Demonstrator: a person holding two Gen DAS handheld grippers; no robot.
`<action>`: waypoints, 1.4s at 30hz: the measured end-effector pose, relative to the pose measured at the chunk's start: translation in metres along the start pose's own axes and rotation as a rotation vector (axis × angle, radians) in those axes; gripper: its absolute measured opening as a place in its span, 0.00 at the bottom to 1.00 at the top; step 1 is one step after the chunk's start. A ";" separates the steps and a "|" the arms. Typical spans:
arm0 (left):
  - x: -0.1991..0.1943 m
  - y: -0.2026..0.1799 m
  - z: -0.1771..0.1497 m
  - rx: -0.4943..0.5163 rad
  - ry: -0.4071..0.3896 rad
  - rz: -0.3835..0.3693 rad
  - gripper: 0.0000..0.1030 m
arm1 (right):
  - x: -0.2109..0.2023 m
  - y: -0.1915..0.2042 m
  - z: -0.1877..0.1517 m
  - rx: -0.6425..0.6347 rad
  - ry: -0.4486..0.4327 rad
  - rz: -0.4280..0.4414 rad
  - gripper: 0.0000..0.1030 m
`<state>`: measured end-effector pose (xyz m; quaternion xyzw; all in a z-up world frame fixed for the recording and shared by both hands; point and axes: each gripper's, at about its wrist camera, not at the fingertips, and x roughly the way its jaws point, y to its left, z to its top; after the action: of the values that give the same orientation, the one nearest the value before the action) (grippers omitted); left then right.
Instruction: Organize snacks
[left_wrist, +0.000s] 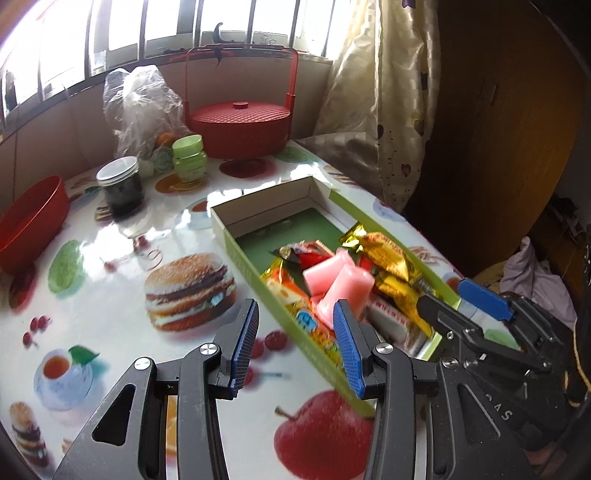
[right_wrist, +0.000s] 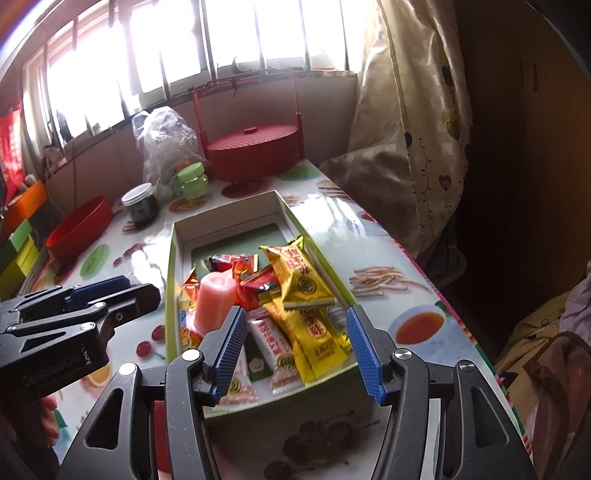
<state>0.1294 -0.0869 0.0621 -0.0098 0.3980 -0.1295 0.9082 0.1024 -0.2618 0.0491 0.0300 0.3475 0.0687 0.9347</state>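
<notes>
A long green cardboard box (left_wrist: 255, 264) (right_wrist: 170, 266) lies open on the printed tablecloth. Its near half holds several snacks: pink jelly cups (left_wrist: 343, 284) (right_wrist: 216, 299), yellow wrapped bars (left_wrist: 388, 258) (right_wrist: 303, 280), red candies (right_wrist: 251, 273) and white-and-red packs (right_wrist: 275, 347). My left gripper (left_wrist: 297, 304) (right_wrist: 144, 290) hovers open over the box's left wall, with nothing pressed between its pads. At the box's near end my right gripper (right_wrist: 296, 311) (left_wrist: 445, 293) stands open above the snacks; a yellow bar lies loose below its spread pads.
At the back stand a red lidded basket with a tall handle (left_wrist: 240, 125), a clear plastic bag (left_wrist: 140, 103), a green jar (left_wrist: 190, 158) and a dark jar (left_wrist: 122, 184). A red bowl (left_wrist: 29, 221) sits far left. A curtain (left_wrist: 388, 110) hangs by the table's right edge.
</notes>
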 end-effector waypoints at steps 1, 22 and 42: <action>-0.002 0.001 -0.003 -0.003 0.002 -0.002 0.42 | -0.002 0.001 -0.002 -0.003 0.003 -0.003 0.55; -0.010 0.004 -0.079 -0.014 0.108 0.023 0.42 | -0.022 -0.003 -0.063 -0.006 0.098 -0.031 0.57; -0.001 -0.013 -0.092 0.048 0.108 0.075 0.51 | -0.012 0.007 -0.085 -0.055 0.127 -0.082 0.62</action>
<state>0.0586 -0.0915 0.0016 0.0338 0.4434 -0.1053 0.8895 0.0369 -0.2557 -0.0069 -0.0144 0.4050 0.0415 0.9133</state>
